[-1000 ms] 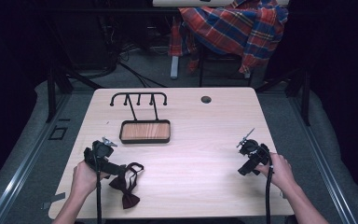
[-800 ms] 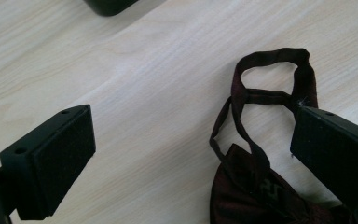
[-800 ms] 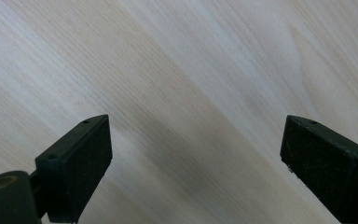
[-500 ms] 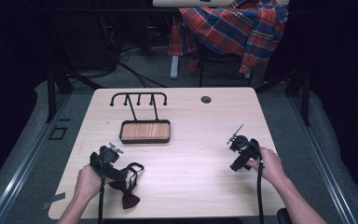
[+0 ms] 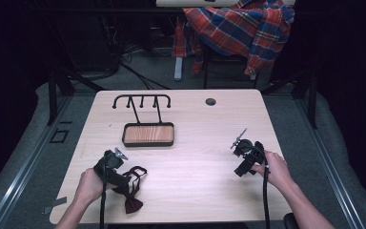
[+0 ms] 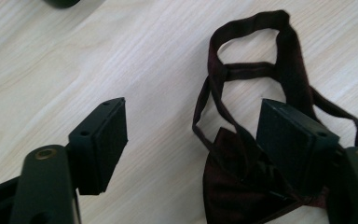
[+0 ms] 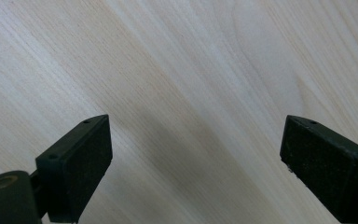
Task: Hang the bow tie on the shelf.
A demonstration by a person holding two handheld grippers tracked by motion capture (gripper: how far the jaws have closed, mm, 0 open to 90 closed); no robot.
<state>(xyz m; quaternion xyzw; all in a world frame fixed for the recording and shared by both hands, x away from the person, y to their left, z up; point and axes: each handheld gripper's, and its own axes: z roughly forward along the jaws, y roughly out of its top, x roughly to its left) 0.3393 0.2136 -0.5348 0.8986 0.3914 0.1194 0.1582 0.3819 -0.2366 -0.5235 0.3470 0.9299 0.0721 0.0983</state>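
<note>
High view: the pale wood tabletop (image 5: 190, 143) fills the middle of the frame, with grey floor around it. Behind its far edge, at the upper right of the frame, a red and blue plaid cloth (image 5: 240, 28) hangs over a chair. On the upper left part of the tabletop stands a black hook rack (image 5: 142, 101) with a wooden tray base (image 5: 148, 134), and a small round hole (image 5: 210, 101) sits near the far edge.

At the lower left of the frame, the left tool (image 5: 116, 167) lies in the person's left hand (image 5: 89, 186), low over the tabletop. At the lower right, the right tool (image 5: 242, 157) is held in the right hand (image 5: 272, 168), well apart from everything else on the tabletop.

The dark red bow tie (image 5: 132, 191) lies flat on the tabletop at the lower left, just beside the left tool, its bow toward the near edge and its strap looped toward the rack.

In the left gripper view, the left tool (image 6: 191, 135) has just been closing, yet its jaws remain spread; the bow tie (image 6: 242, 186) sits at the lower right, with its strap (image 6: 256, 70) curling above, and the right-hand jaw stands over the bow while the other is over bare wood. Neither pad presses the fabric.

In the right gripper view, the right tool (image 7: 196, 163) stands spread wide over bare wood.
</note>
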